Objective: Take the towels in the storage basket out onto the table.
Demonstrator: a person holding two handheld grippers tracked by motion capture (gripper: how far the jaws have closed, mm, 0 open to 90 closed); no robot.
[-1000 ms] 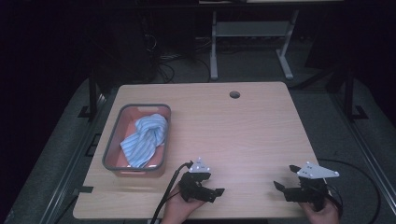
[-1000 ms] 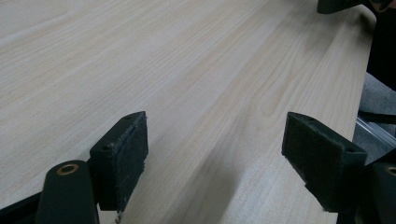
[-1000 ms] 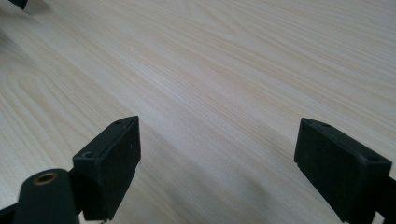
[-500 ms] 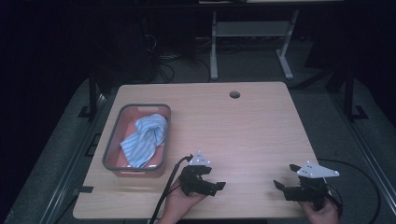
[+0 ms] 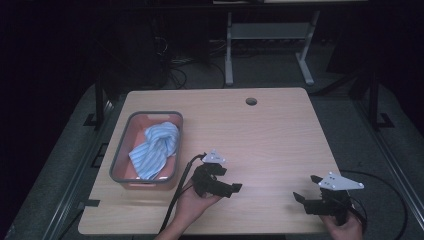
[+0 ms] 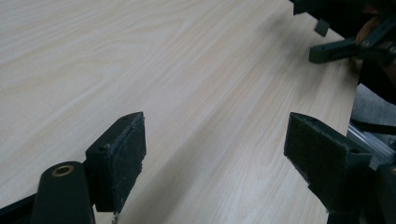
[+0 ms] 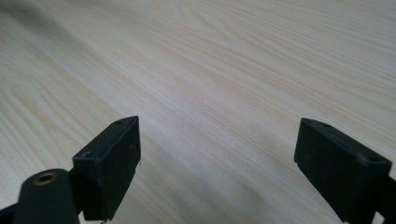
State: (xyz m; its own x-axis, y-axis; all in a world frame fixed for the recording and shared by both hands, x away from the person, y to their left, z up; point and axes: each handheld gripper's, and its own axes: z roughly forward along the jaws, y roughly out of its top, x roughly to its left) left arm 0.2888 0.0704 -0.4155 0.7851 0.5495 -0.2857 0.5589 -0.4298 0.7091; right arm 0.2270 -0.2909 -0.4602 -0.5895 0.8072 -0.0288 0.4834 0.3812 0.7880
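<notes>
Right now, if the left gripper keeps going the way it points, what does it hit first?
Probably the right gripper: the left gripper, jaws open, points over bare table toward it. It may skim the tabletop first; depth is unclear.

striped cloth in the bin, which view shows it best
The high view: the blue striped cloth lies bunched in the grey bin, whole and unobstructed. The left and right gripper views look along open jaws at bare table.
</notes>
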